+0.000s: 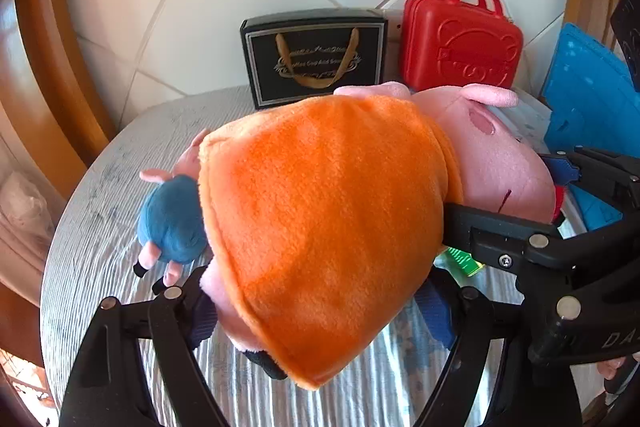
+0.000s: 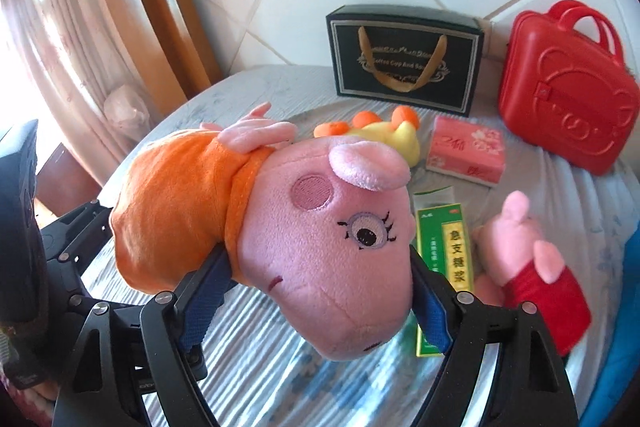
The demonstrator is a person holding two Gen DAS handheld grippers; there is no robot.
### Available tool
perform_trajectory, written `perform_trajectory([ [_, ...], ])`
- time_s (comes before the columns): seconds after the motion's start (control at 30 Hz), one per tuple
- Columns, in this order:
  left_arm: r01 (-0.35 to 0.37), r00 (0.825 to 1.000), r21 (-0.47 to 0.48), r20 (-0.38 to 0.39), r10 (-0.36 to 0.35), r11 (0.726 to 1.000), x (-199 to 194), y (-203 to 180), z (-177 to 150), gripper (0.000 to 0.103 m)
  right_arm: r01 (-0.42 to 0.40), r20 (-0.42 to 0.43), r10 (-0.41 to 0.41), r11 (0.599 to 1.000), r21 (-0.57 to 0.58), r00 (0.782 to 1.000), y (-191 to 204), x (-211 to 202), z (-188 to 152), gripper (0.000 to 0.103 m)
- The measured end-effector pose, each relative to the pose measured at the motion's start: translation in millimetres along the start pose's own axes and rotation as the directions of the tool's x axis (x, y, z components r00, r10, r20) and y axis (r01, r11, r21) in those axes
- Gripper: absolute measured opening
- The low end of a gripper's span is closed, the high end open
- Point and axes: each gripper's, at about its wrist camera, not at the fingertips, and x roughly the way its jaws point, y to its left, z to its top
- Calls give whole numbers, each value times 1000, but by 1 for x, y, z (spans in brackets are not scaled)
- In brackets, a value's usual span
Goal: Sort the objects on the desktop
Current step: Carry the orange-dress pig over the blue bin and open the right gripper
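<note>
The left gripper (image 1: 320, 303) squeezes the bottom of the big pig toy (image 1: 332, 211), its two fingers pressed into the orange dress. The right gripper (image 2: 320, 291) squeezes the pig's pink head from both sides. The toy hangs above the middle of the desk (image 2: 248, 327), held at both ends. Near the back edge stand a black box (image 2: 404, 59) and a red case (image 2: 568, 91). A small blue toy (image 1: 172, 219) lies by the left edge.

Both wrist cameras sit very close behind one plush pig (image 1: 328, 219) (image 2: 280, 227), facing the tiled wall, sharing the black box (image 1: 314, 57) (image 2: 404, 61) and red case (image 1: 460, 39) (image 2: 568, 87).
</note>
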Motion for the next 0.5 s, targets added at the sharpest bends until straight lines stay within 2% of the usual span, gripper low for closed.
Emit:
perform_trajectory([
  [0.13, 41, 996, 59, 71, -45, 997, -35, -29, 8, 82, 57, 73, -59, 998, 24, 996, -6, -50, -3, 83],
  [0.27, 90, 986, 133, 125, -107, 987, -65, -76, 17, 82, 125, 126, -132, 990, 67, 983, -22, -107, -11, 83],
  [0.4, 156, 965, 217, 177, -196, 964, -94, -129, 36, 82, 214, 185, -235, 969, 123, 954, -46, -169, -21, 83],
  [0.5, 202, 940, 289, 211, -268, 936, -115, -178, 51, 82, 300, 216, -332, 939, 168, 918, -69, -216, -29, 83],
])
